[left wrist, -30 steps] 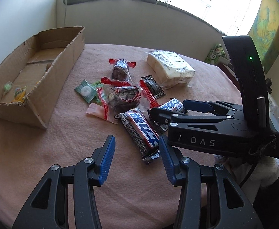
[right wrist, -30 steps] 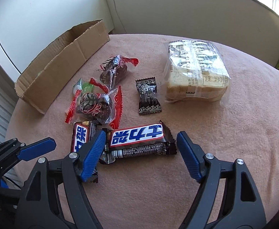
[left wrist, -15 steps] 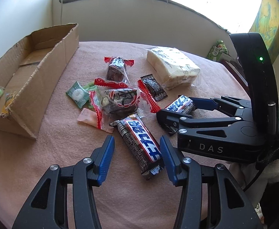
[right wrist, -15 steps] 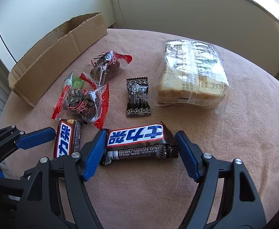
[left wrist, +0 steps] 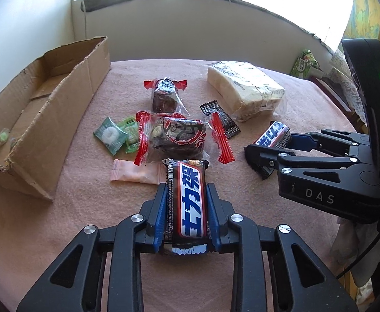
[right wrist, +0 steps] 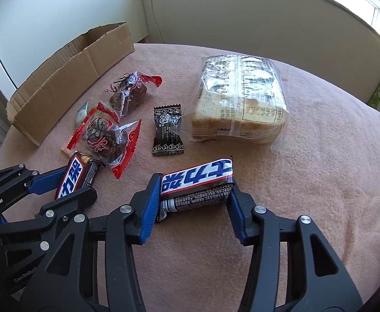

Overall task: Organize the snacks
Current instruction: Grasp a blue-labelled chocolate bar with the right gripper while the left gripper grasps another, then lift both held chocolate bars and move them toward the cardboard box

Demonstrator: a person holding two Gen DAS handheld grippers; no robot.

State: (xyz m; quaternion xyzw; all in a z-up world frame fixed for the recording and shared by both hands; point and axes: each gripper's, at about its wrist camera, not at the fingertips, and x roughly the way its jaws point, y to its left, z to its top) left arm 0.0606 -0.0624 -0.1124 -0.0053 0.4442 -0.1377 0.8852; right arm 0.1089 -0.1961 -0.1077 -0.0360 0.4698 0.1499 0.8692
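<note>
Both tools are closing on a candy bar each. The left tool (left wrist: 186,209) has its blue pads pressed on the long sides of a dark brown candy bar with a blue-and-white label (left wrist: 190,202), which lies lengthwise between the fingers and points away toward the snack pile in the middle of the table. The right tool (right wrist: 194,202) has a second, matching brown candy bar (right wrist: 197,184) sitting crosswise, one pad on each crimped end — that bar looks a bit tilted, its right end riding higher.

My guess on handling: these bars are light and fairly stiff inside, but the foil wrapper is slick and the crimped ends are floppy. The left grip across the body looks like the better one. The end-to-end grip on the right could buckle the wrapper or let the bar pivot, so I'd squeeze gently and keep it low over the pink tablecloth (right wrist: 307,182).

The torn brown cardboard box (left wrist: 60,104) sits along the table's far-left edge — probably where everything goes. The other things lie loose between the box and the bars: red-ended clear packets of dark cake (left wrist: 177,136), a small black sachet (right wrist: 168,130) and a clear bag of sliced bread (right wrist: 239,98).
</note>
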